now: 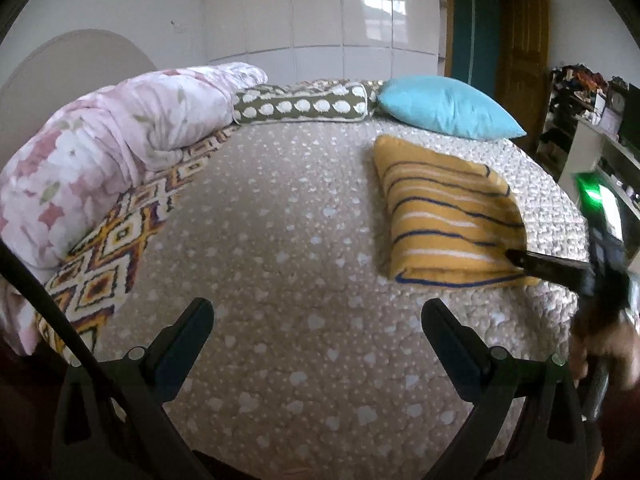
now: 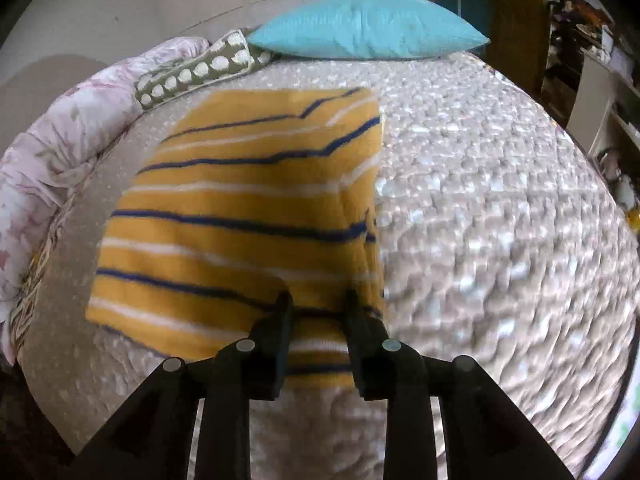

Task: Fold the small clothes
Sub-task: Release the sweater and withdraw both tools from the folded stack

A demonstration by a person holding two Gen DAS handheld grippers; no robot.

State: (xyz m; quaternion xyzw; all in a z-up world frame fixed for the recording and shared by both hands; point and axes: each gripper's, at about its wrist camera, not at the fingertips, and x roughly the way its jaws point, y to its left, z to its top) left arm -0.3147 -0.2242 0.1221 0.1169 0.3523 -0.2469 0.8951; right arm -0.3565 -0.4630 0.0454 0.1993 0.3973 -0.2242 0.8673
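A folded yellow striped garment point(image 2: 248, 216) lies on the bed point(image 1: 280, 240) towards its right edge. The right gripper point(image 2: 318, 300), jaws partly apart, reaches over its near edge, gripping nothing. The left gripper point(image 1: 318, 312) hovers wide open above bare quilt.

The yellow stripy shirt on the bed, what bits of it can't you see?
- Striped garment: its near edge, right wrist view, hidden behind the right gripper fingers.
- Whether those fingers pinch cloth: blurred.
- Its sleeves and collar: folded under, both views.
- Its near right corner, left wrist view: behind the right gripper.
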